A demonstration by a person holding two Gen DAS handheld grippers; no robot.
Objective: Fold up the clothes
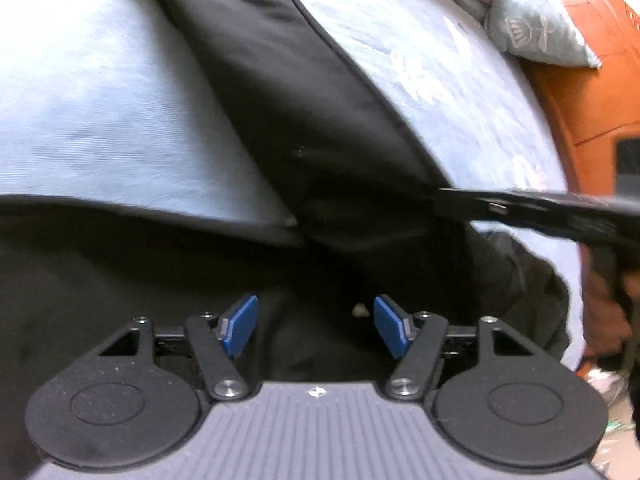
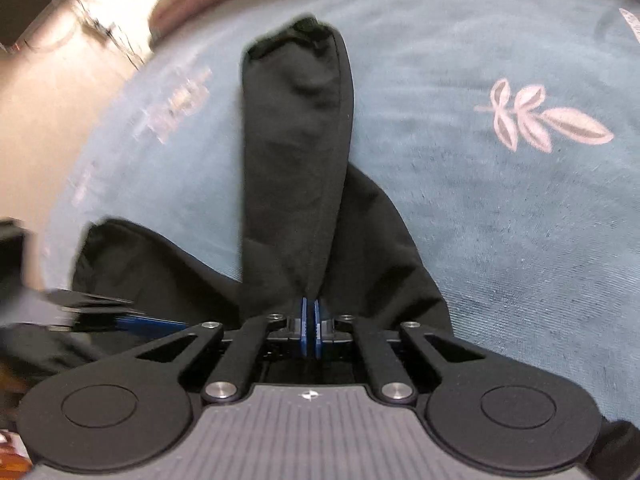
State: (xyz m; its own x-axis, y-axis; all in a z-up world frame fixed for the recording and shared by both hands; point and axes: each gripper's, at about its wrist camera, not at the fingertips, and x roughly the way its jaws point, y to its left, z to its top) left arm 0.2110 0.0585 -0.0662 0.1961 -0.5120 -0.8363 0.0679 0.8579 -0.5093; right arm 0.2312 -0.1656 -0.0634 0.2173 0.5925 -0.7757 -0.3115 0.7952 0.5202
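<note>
A black garment (image 1: 280,92) lies on the light blue bedsheet (image 1: 100,100). One long narrow limb of it runs away from me across the sheet, and the bulk is bunched close below. My left gripper (image 1: 315,326) hangs open over the bunched black cloth, with its blue pads wide apart and nothing pinched between them. My right gripper (image 2: 310,330) is shut on the near end of the black limb (image 2: 296,152), which stretches straight ahead from its pads. In the left wrist view the right gripper (image 1: 446,200) comes in from the right at the limb's edge.
A pale green pillow (image 1: 532,28) lies at the bed's far right corner, beside orange wooden furniture (image 1: 592,100). A hand (image 1: 604,300) holds the right gripper. The sheet carries a pink leaf print (image 2: 540,120). A beige floor (image 2: 40,120) shows past the bed's left edge.
</note>
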